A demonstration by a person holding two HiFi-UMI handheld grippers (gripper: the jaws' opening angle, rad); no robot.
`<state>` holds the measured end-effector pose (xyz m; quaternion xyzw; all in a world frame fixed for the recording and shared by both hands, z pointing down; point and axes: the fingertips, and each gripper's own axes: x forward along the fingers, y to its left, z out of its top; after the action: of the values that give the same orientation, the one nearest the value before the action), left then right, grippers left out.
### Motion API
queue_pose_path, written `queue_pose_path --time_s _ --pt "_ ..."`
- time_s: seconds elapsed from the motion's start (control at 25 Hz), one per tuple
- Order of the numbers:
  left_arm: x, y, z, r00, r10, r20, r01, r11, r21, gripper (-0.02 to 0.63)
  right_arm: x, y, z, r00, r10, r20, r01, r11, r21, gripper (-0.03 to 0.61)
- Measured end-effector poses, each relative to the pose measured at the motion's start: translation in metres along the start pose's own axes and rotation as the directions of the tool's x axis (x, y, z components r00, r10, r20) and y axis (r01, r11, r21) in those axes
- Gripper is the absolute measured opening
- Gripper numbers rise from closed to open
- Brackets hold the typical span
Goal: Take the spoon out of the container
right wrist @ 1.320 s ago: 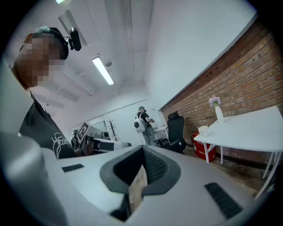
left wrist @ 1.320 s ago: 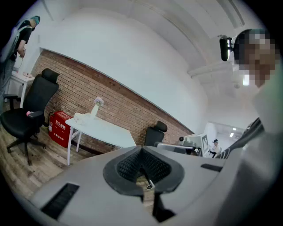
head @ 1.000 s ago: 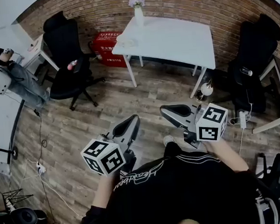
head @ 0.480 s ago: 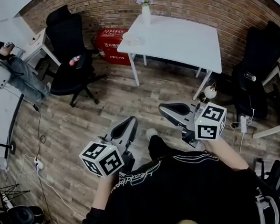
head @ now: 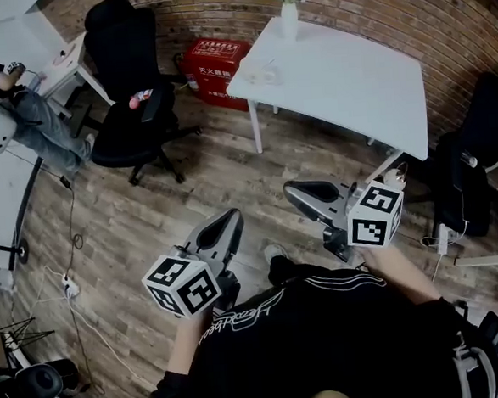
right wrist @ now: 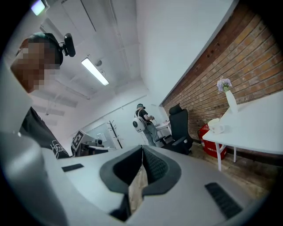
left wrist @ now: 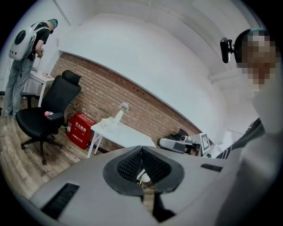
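A white table (head: pixel 342 72) stands ahead by the brick wall. On its far left part sits a small white container (head: pixel 266 72), also in the right gripper view as a white cup-like container (right wrist: pixel 216 126). I cannot make out a spoon at this distance. A vase of flowers (head: pixel 289 4) stands at the table's back edge. My left gripper (head: pixel 225 224) and right gripper (head: pixel 310 191) are held in front of the body over the wood floor, well short of the table. The left gripper's (left wrist: pixel 141 150) jaws meet with nothing between them, and so do the right gripper's (right wrist: pixel 142 150).
A black office chair (head: pixel 133 117) and a red box (head: pixel 216 64) stand left of the table. Another black chair (head: pixel 475 152) is at the right. A person with a white backpack (head: pixel 22 116) stands at a desk far left. Cables (head: pixel 68 291) lie on the floor.
The table has shifted right and slightly nearer in the head view as the person walks. Both grippers keep the same pose and stay shut.
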<state>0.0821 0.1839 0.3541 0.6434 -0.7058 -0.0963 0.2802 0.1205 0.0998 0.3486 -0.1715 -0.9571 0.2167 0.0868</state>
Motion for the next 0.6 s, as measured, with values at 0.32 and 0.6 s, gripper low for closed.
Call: queue_pose_path --time_s 0.32,0.6 --pt "0.091 0.079 0.086 0.999 0.046 -0.018 -0.046 0.999 0.009 0.005 0.061 -0.114 0.063 1.000 0.012 0.013 -0.013 0.999 0.046 -0.003" --pt "0.133 0.116 0.129 0.999 0.041 -0.014 -0.040 0.997 0.064 0.005 0.091 -0.164 0.087 1.000 -0.003 0.026 0.002 0.999 0.039 -0.003"
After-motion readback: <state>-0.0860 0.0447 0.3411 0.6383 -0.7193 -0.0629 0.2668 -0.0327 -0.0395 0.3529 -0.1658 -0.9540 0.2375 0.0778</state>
